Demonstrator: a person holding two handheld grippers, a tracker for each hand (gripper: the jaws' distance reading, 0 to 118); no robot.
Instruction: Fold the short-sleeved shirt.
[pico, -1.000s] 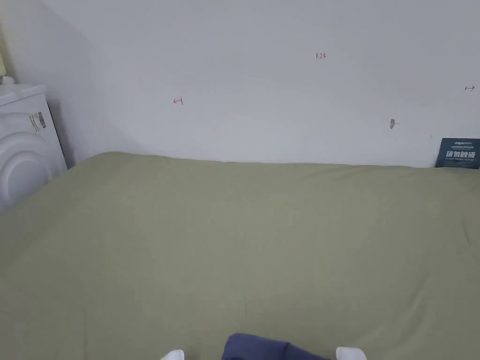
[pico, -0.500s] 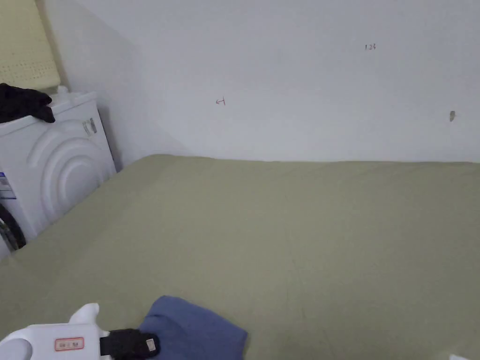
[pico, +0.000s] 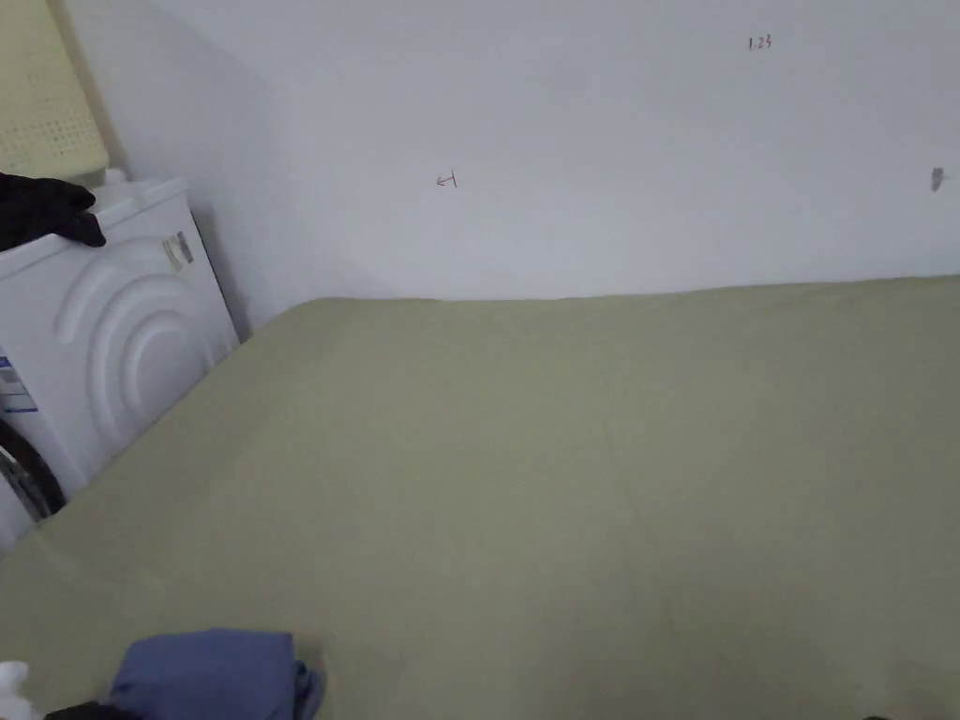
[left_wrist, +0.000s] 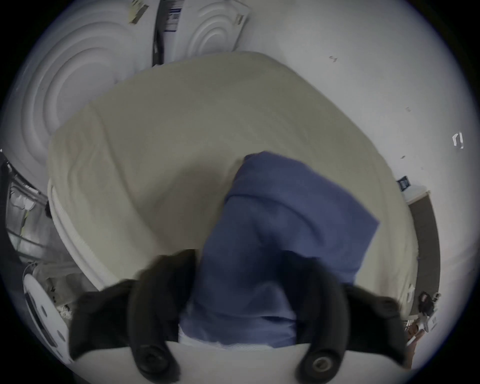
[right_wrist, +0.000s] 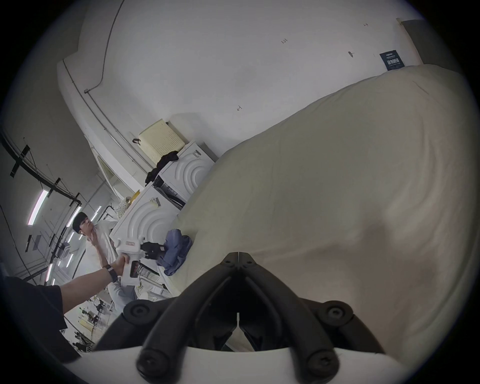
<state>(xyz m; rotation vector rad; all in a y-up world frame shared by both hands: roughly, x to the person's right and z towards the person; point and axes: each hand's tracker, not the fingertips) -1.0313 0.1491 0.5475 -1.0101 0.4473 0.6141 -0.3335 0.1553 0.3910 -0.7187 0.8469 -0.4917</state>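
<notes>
The blue shirt (left_wrist: 280, 246) is bunched up in a thick wad near the corner of the bed (pico: 562, 469), down at about seven o'clock in the head view (pico: 211, 670), lying on the olive-green sheet. In the left gripper view the left gripper (left_wrist: 246, 291) has the wad between its two black jaws, one on each side of the cloth, and both look to be pressing into it, so it is grasping the shirt. From the right gripper view you can see the same hold from farther off: the left gripper (right_wrist: 153, 250) at nine o'clock, its white body in the person's hand (right_wrist: 120, 263), with the blue cloth (right_wrist: 176, 249) spilling out past the jaws and over the bed edge.

The right gripper (right_wrist: 237, 257) sits apart from the shirt, over bare sheet, its jaws clenched tip to tip with nothing between them.

Beyond the bed's corner stand two white washing machines (pico: 112, 328) with ringed side panels. A black garment (pico: 42, 211) lies on top of one, beside a cream perforated basket (right_wrist: 161, 141). A second person (right_wrist: 100, 241) stands past the machines in the right gripper view.
</notes>
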